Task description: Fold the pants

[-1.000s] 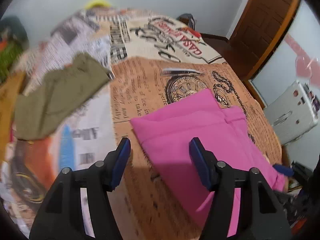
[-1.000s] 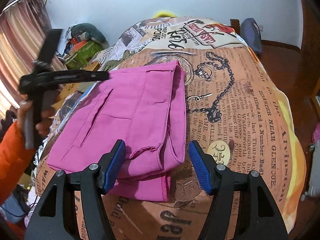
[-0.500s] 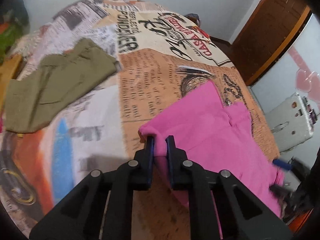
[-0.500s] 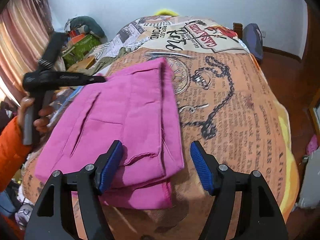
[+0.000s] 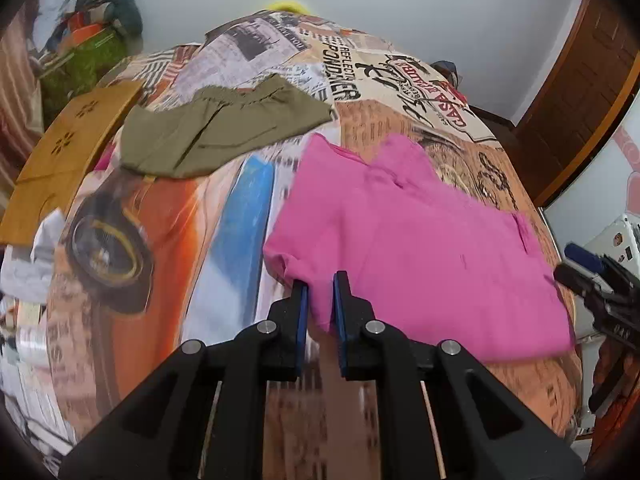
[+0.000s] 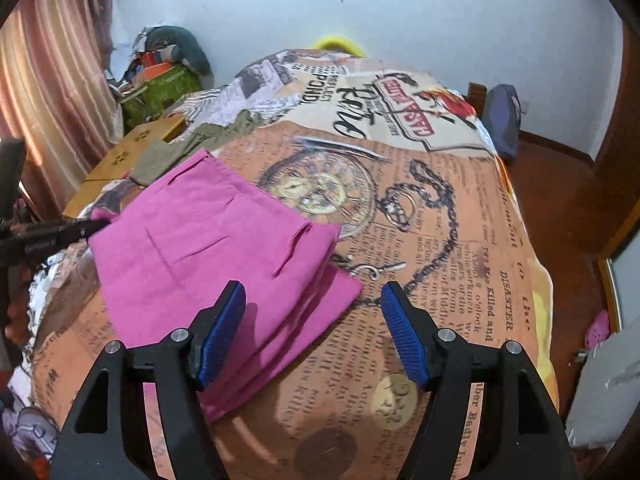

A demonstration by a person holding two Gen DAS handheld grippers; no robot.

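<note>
The folded pink pants (image 5: 420, 248) lie on the printed bedspread (image 5: 168, 240). My left gripper (image 5: 320, 280) is shut on their near corner, with a fold of pink cloth between the blue pads. In the right wrist view the pink pants (image 6: 208, 248) lie folded in layers at centre left. My right gripper (image 6: 314, 300) is open and empty, just above their near right corner. The left gripper (image 6: 92, 226) shows there at the pants' far left edge. The right gripper (image 5: 584, 260) shows at the right edge of the left wrist view.
Folded olive pants (image 5: 224, 128) lie further back on the bed. A yellow wooden board (image 5: 68, 160) sits off the bed's left side, with clutter (image 6: 160, 76) beyond it. A wooden door (image 5: 580, 92) and a white case (image 5: 616, 236) are at right.
My left gripper closed on the corner of the pink pants and has pulled them leftward toward the olive pants. My right gripper stayed open, hovering over the other end.
</note>
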